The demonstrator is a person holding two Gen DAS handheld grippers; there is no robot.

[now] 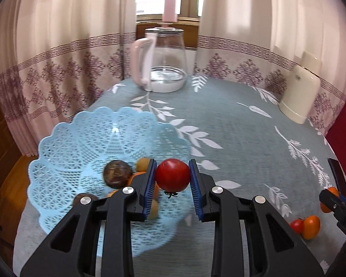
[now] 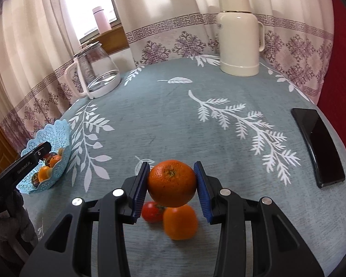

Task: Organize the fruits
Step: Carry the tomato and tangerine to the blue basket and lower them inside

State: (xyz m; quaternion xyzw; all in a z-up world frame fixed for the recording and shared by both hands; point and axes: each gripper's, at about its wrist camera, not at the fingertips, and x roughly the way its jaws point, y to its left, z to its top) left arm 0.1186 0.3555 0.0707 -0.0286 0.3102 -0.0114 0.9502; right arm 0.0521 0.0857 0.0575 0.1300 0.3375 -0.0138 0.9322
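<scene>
My left gripper (image 1: 172, 177) is shut on a red tomato (image 1: 172, 175), held over the right part of the light blue lattice basket (image 1: 80, 138). In the basket lie a dark brown round fruit (image 1: 117, 173) and several orange and yellowish fruits, partly hidden by my fingers. My right gripper (image 2: 172, 181) is shut on an orange (image 2: 172, 183), lifted above the tablecloth. Below it on the cloth sit a small red tomato (image 2: 151, 212) and an orange fruit (image 2: 180, 221). The basket (image 2: 57, 136) appears at far left in the right wrist view, with the left gripper over it.
A glass kettle with pink handle (image 1: 160, 62) stands at the table's far side. A cream thermos (image 2: 240, 34) stands at the far right. A black phone (image 2: 318, 145) lies near the right table edge. Curtains surround the table; a pink bottle (image 1: 170, 5) sits on the windowsill.
</scene>
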